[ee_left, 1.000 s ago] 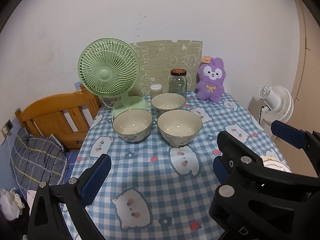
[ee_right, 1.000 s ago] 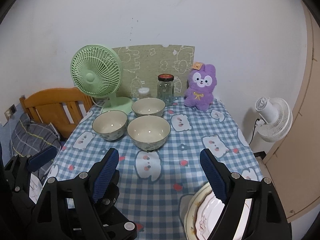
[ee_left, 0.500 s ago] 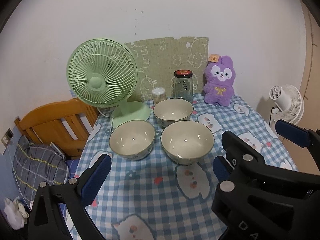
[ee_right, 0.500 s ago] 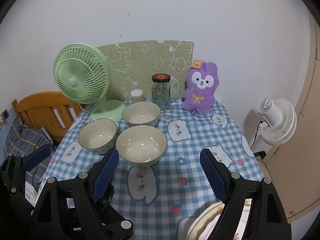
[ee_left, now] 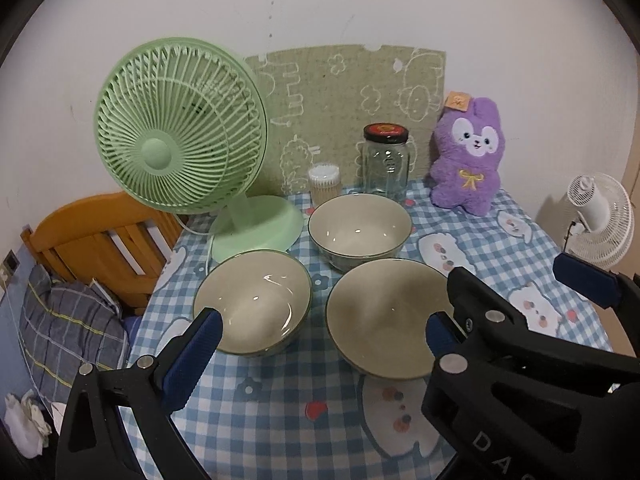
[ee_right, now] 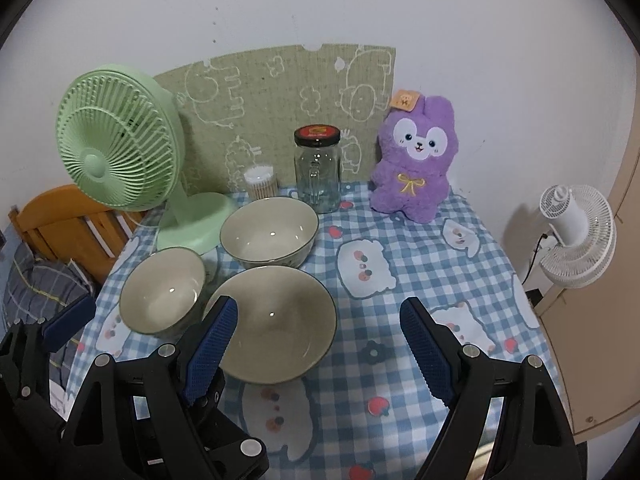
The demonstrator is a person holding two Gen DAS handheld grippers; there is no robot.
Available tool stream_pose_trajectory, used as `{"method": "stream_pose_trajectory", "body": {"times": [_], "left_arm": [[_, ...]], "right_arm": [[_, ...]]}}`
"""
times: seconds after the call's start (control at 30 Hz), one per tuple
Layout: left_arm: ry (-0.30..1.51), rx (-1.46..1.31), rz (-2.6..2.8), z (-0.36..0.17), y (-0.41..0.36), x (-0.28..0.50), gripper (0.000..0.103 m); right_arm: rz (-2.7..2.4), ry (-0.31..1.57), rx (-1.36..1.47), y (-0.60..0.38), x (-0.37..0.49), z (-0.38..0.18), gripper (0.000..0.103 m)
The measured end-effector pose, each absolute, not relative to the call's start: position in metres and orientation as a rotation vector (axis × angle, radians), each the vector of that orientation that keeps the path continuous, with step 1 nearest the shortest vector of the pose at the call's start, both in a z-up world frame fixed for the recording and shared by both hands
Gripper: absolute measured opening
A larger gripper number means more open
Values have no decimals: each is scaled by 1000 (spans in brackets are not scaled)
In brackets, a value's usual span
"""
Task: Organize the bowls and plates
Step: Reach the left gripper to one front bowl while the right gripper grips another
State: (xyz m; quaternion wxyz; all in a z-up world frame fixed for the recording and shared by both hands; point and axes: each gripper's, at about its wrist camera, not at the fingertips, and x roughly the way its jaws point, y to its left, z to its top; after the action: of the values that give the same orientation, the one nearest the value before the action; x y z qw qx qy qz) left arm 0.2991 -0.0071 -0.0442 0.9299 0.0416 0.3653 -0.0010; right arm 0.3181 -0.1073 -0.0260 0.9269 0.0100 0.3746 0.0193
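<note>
Hovering low over the near side of the table [ee_right: 420, 256], the left gripper [ee_left: 320, 336] and the right gripper [ee_right: 318, 340] are both spread wide with nothing between their blue pads. In the left wrist view the left pad [ee_left: 192, 360] sits in front of the left bowl [ee_left: 252, 304], and the near bowl [ee_left: 384, 316] lies between the two fingers. In the right wrist view the right gripper's left pad [ee_right: 210, 350] overlaps the near bowl's rim, while its right pad [ee_right: 426, 350] stands over bare checked cloth. Neither view shows whether any pad touches a bowl.

Three cream bowls stand upright in a tight cluster: the near bowl [ee_right: 276, 324], the left bowl [ee_right: 162, 292] just beside it, and the far bowl [ee_right: 270, 232] behind them, rims close together.

Beyond the bowls a green fan [ee_left: 180, 128] stands at the back left, with a swab tub [ee_left: 324, 184], a glass jar [ee_left: 386, 164] with a dark lid, and a purple plush [ee_left: 468, 156] lined up along the wall. A green mat [ee_right: 280, 108] leans against the wall behind them. A white fan [ee_right: 576, 236] stands off the table to the right, and a wooden chair [ee_left: 100, 240] to the left.
</note>
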Motion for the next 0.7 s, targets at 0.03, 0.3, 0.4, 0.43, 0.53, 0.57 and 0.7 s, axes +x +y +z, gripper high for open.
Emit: {"method": "stream_pose_trajectory", "body": {"times": [0.03,0.3,0.4,0.43,0.53,0.57,0.7], "left_arm": [[754,84,-2,-46,-8,303,102],[800,75,28,-71,-6,329,89],[840,64,16,-81,-7,335,84],[847,60,9,-83,-7,336,83],[858,70,23,-91,-9,340,75],[869,65,20,-94,-9,342,72],[915,38,7,-105,-8,350,60]], "right_arm": [[38,773,21,-107,322,-28,86],[43,830,32,-109,349,-50,85],[56,860,21,-107,356,-60,77],[60,870,22,-107,357,-63,76],[59,901,32,-109,364,-73,74],[59,907,30,-108,365,-75,71],[64,942,32,-107,372,-86,63]]}}
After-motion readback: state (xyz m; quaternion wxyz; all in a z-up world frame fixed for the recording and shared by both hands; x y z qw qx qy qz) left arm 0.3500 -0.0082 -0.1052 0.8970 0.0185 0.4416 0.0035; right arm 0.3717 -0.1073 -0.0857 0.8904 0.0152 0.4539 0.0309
